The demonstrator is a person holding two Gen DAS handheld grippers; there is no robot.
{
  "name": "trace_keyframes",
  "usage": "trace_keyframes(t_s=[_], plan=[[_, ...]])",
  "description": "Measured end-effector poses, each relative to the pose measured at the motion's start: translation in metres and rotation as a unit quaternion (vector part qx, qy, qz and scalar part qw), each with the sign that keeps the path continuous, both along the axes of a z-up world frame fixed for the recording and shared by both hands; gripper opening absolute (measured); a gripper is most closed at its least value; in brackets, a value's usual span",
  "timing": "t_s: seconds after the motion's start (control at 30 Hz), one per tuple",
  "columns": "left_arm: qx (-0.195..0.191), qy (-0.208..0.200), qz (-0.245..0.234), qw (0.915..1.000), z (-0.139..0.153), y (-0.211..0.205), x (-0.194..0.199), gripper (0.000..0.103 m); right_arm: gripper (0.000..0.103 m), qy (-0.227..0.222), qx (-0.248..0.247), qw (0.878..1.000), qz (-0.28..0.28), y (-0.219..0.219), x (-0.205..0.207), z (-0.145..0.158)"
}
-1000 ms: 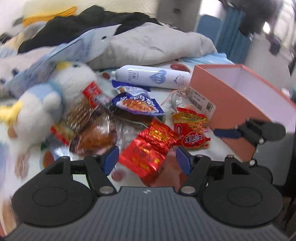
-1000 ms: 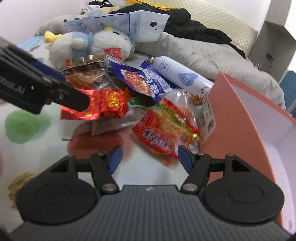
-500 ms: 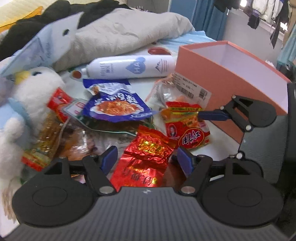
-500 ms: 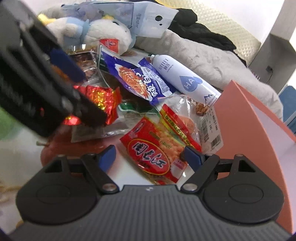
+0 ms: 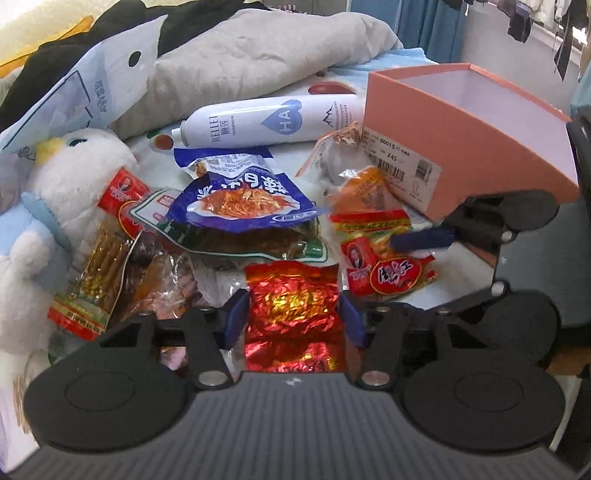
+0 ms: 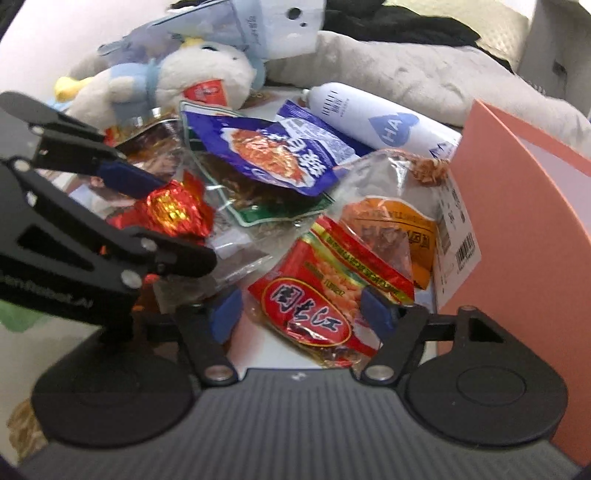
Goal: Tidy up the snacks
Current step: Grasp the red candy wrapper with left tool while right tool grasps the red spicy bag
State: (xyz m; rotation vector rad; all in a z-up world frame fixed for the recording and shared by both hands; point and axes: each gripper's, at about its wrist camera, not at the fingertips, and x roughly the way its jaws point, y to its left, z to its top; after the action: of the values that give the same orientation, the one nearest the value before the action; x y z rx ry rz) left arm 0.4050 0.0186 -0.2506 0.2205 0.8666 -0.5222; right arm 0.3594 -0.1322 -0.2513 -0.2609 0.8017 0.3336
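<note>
Left gripper (image 5: 291, 317) straddles foil packet (image 5: 293, 306) (box (image 5: 461, 147) rim rightward)

1. A white spray bottle (image 5: 269, 120) printed with a blue heart lies on its side on the surface.
2. A white plush duck (image 5: 55, 206) with a yellow beak and a blue scarf lies at the left.
3. A grey garment (image 5: 258, 62) is bunched behind the bottle.
4. Black clothing (image 5: 110, 29) is heaped behind it.
5. A pale blue plastic bag (image 5: 81, 96) with a round hole leans over the duck.
</note>
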Motion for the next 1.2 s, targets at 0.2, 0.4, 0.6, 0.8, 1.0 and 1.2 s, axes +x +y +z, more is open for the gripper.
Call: trace_keyframes(t_s=[0.2, 0.4, 0.6, 0.8, 1.0, 1.2], plan=[[-0.006, 0.004, 0.026, 0.9996, 0.005, 0.003, -0.014, 0.058, 0.023, -0.016, -0.026, 0.999, 0.025, 0.018, -0.018, 0.002], [-0.03, 0.006, 0.066, 0.9973, 0.016, 0.013, -0.032, 0.058, 0.012, -0.012, -0.013, 1.0, 0.021, 0.007, -0.032, 0.012], [-0.051, 0.017, 0.106, 0.9929, 0.019, 0.016, -0.058, 0.058, 0.012, 0.014, 0.006, 0.999, 0.039, 0.0, -0.066, 0.022], [-0.103, 0.051, 0.173, 0.9781, 0.014, 0.029, -0.093, 0.058, 0.012, 0.041, 0.023, 0.997, 0.067, -0.001, -0.103, 0.027], [-0.125, 0.072, 0.233, 0.9618, 0.012, 0.039, -0.122, 0.058, 0.022, 0.061, 0.037, 0.994, 0.082, 0.001, -0.126, 0.03], [-0.128, 0.078, 0.256, 0.955, 0.009, 0.051, -0.131, 0.058, 0.063, 0.05, 0.038, 0.995, 0.073, 0.003, -0.133, 0.042]])
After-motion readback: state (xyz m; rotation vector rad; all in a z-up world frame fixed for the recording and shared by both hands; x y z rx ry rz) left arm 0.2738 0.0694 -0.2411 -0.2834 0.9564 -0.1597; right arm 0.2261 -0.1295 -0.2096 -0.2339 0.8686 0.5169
